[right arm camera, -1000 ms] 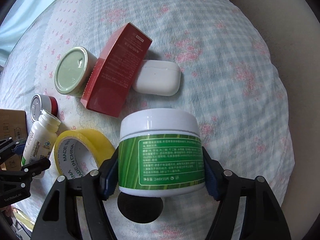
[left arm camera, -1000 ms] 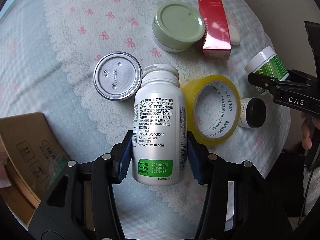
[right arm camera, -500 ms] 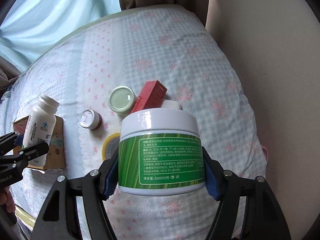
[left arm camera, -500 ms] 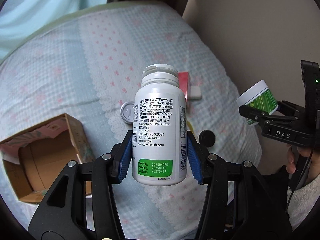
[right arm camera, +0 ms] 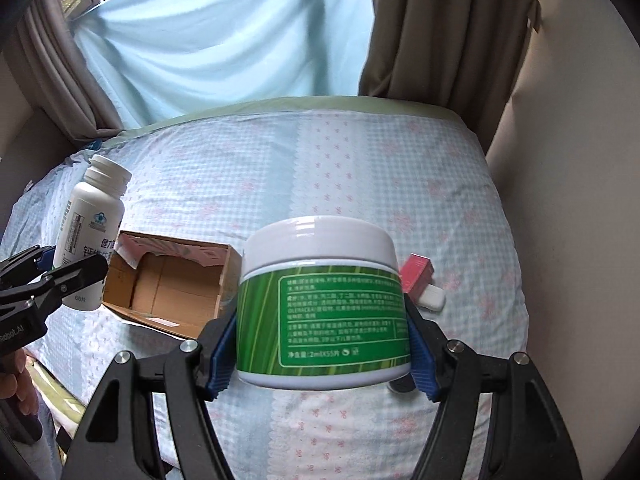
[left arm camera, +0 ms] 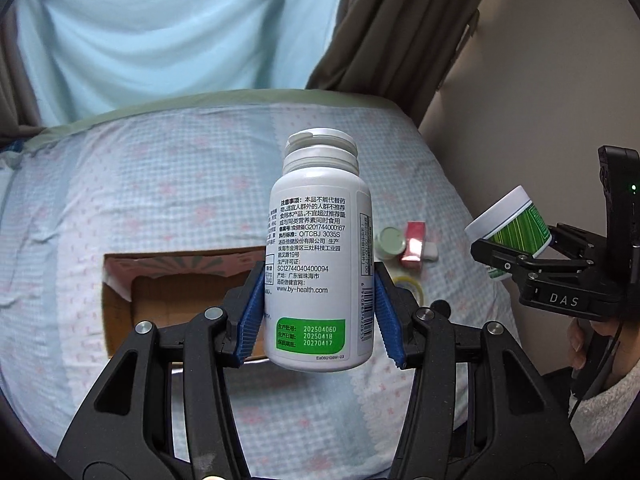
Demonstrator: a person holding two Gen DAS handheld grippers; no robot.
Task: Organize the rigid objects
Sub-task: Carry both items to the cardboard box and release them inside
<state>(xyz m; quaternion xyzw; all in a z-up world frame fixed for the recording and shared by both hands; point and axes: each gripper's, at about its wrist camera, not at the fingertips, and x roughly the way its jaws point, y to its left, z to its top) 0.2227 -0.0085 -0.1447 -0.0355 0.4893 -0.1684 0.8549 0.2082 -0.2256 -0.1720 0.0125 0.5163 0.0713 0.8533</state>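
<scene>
- Two hand-held grippers are raised above the bed (right arm camera: 400, 168), each clamped on a container.
- Left hand-held gripper (left arm camera: 320, 312) holds a white bottle (left arm camera: 320, 264) upright, over the open box (left arm camera: 168, 300).
- Right hand-held gripper (right arm camera: 322, 344) holds a green jar (right arm camera: 322, 304) upright.
- Far right on the bed: a red carton (left arm camera: 415, 246), a pale-lidded jar (left arm camera: 390, 242), and yellow tape (left arm camera: 408, 283) nearer.

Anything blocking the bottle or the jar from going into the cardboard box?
Nothing visible. The bottle in the left gripper and the jar in the right gripper are both in the air; the box is open-topped.
</scene>
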